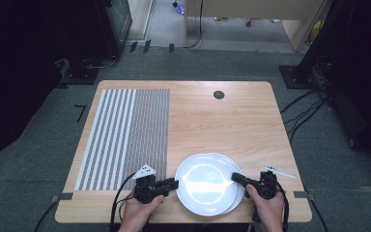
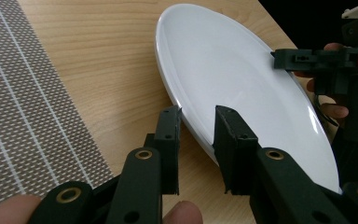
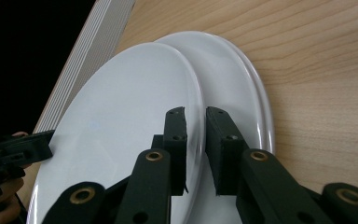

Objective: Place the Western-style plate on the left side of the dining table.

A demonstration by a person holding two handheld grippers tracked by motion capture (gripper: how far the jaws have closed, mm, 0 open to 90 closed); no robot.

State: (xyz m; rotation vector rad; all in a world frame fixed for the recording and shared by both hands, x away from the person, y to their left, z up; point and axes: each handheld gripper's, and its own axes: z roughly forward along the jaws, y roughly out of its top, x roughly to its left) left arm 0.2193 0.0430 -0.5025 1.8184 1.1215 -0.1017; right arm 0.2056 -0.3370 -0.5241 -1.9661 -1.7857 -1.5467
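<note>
Both grippers clamp the top plate near the table front edge: left gripper on its rim at 9 o'clock, right gripper at 3 o'clock, jaws narrow. Bare wood lies open toward 12 o'clock. A striped mat lies at 10 o'clock. The lower plate is mostly hidden, peeking out at 3 o'clock.

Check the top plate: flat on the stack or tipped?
Tipped. In the right gripper view the top plate slants, its right rim raised off the lower plate. Both tongs, left and right, clamp its opposite rims.
</note>
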